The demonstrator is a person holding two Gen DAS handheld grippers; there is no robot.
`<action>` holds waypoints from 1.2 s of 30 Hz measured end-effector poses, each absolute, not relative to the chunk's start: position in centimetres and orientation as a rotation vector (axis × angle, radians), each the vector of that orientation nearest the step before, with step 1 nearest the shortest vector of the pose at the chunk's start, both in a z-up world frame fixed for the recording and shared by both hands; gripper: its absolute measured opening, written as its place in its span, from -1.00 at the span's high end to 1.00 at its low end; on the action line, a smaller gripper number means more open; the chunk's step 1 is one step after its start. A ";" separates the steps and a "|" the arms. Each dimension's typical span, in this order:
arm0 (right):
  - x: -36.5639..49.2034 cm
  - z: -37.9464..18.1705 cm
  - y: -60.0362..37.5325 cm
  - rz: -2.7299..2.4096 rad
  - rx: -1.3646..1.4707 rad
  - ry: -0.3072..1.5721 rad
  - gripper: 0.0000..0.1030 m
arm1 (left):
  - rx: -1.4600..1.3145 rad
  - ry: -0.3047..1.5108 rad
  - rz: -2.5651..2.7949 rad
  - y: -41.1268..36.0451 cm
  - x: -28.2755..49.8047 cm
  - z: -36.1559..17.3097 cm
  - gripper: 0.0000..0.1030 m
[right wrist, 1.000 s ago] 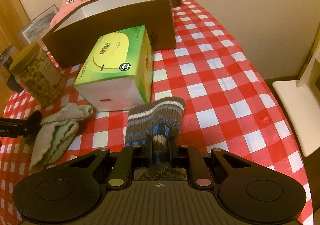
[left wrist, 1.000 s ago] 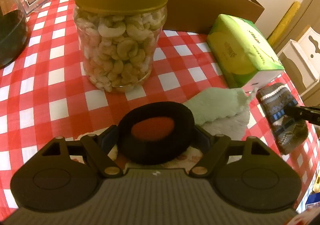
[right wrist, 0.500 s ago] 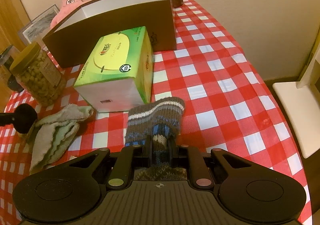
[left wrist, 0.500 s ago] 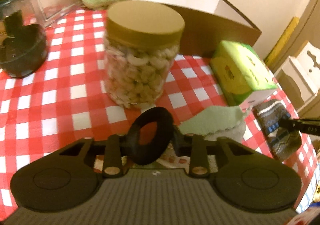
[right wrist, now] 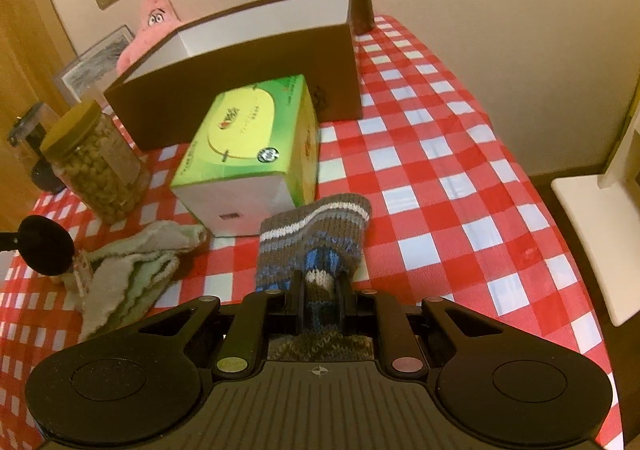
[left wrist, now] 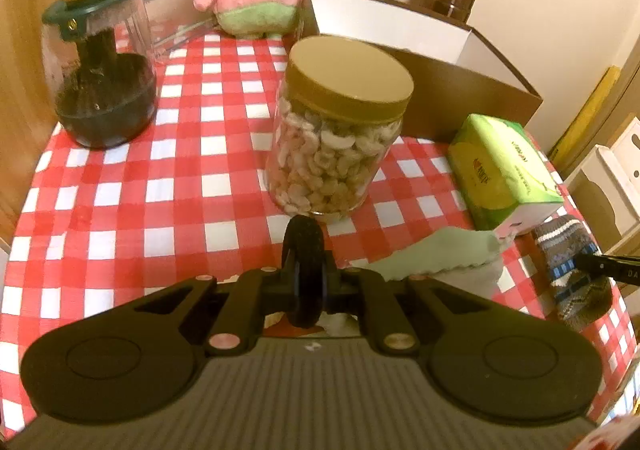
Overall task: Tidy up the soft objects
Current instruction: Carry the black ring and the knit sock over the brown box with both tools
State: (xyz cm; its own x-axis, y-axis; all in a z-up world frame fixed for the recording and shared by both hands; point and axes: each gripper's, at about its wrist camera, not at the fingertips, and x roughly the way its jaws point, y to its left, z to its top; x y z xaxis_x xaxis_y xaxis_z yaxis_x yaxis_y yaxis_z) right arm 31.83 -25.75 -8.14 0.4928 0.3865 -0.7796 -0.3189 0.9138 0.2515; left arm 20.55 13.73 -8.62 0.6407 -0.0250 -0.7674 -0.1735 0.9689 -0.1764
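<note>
The left tongs (left wrist: 305,282) are pinched tight on a black ring-shaped pad (left wrist: 303,270), holding it edge-on just above the checked counter (left wrist: 160,186), in front of the cashew jar (left wrist: 340,130). The right tongs (right wrist: 319,300) are clamped on a striped knit sock (right wrist: 316,234) that lies flat beside the green tissue box (right wrist: 248,146). A pale green cloth (right wrist: 132,270) lies crumpled between them.

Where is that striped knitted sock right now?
The knitted sock lies on the checked tablecloth, pinched in the right tongs, just in front of the green tissue box, with the pale green cloth to its left.
</note>
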 end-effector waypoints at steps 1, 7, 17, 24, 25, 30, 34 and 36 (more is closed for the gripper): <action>31.8 -8.0 -25.8 0.432 0.079 0.960 0.71 | -0.242 0.869 0.087 13.6 20.4 -8.3 0.84; 31.4 -6.8 -26.4 0.447 0.089 0.932 0.71 | -0.239 0.840 0.089 12.8 19.2 -6.5 0.84; 31.1 -5.2 -28.2 0.463 0.095 0.896 0.71 | -0.232 0.812 0.050 9.8 18.6 -4.6 0.84; 31.3 -4.4 -29.5 0.474 0.093 0.873 0.71 | -0.213 0.785 0.010 7.3 19.2 -3.4 0.84; 31.4 -4.3 -29.7 0.475 0.093 0.871 0.71 | -0.210 0.782 0.006 7.0 19.3 -3.2 0.84; 31.9 -3.9 -30.8 0.479 0.086 0.859 0.71 | -0.191 0.763 -0.024 5.2 20.2 -2.3 0.84; 32.6 -3.6 -31.7 0.483 0.080 0.846 0.71 | -0.183 0.746 -0.040 3.9 21.2 -1.7 0.84; 33.0 -3.4 -32.1 0.486 0.077 0.839 0.71 | -0.179 0.739 -0.047 3.3 21.7 -1.4 0.84</action>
State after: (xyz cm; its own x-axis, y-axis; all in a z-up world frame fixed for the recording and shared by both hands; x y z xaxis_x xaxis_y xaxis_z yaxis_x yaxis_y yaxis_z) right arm 32.99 -32.07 -3.40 0.5657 0.4426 -0.6958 -0.3832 0.8882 0.2534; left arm 21.73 3.32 -1.38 0.7387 -0.1052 -0.6657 -0.0206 0.9838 -0.1783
